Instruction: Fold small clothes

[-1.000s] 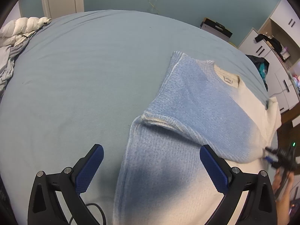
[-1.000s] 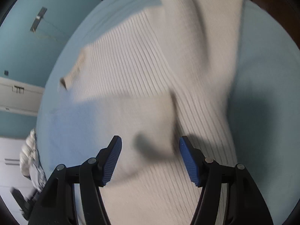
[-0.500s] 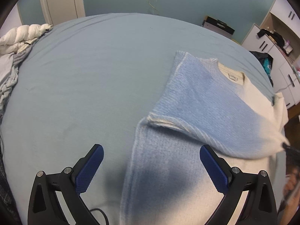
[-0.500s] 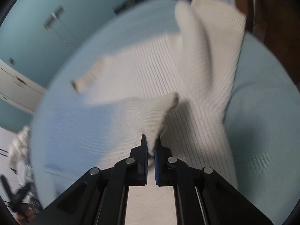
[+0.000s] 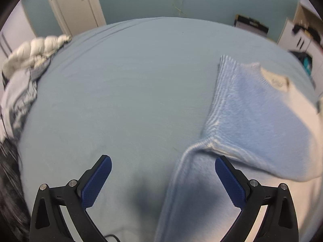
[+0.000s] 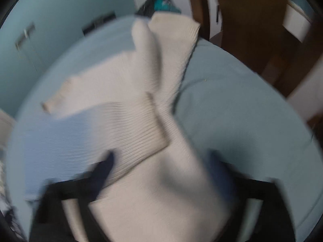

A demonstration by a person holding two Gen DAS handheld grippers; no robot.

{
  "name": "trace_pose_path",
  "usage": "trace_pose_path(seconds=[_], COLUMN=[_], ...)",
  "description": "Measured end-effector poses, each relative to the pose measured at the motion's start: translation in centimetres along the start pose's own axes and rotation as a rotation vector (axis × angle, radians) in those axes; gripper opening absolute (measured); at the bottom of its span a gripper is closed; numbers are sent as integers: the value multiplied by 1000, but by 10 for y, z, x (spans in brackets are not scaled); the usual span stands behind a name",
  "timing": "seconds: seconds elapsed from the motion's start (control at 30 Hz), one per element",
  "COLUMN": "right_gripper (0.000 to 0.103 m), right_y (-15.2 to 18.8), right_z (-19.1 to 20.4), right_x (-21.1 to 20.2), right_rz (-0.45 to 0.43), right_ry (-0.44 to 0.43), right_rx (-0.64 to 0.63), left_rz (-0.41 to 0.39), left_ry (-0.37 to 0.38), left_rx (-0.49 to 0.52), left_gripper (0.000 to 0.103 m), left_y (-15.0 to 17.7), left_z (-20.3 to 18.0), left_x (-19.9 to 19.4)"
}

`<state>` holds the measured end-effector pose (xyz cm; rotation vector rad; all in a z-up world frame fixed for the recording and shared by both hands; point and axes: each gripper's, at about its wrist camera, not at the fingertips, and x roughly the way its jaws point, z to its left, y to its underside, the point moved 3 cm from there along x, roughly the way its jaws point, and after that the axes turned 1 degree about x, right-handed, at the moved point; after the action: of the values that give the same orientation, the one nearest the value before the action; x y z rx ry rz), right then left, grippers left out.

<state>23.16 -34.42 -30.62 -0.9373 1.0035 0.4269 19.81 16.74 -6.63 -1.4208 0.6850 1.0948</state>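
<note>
Only right view shows sweater (image 6: 125, 121) sleeve folded, right claw (image 6: 161, 167) just opened

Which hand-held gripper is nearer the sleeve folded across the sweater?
Right. The right hand-held gripper hangs open just over the folded sleeve; the left hand-held gripper straddles the sweater's side edge below it.
</note>
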Motion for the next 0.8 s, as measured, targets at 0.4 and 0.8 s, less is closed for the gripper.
trace_pose_path(seconds=[0.4, 0.8], right_gripper=[102, 101], right_y=[47, -8], right_z=[22, -28], right_x=[81, 124], right_rz=[104, 70], right_ry=[-125, -225], right_rx=[-121, 145], left_rz=[2, -119], left_ry=[-203, -128], left_rx=[309, 318], left_gripper=[103, 103], left_y=[6, 19], left_z=[-72, -91], left_x=[91, -2])
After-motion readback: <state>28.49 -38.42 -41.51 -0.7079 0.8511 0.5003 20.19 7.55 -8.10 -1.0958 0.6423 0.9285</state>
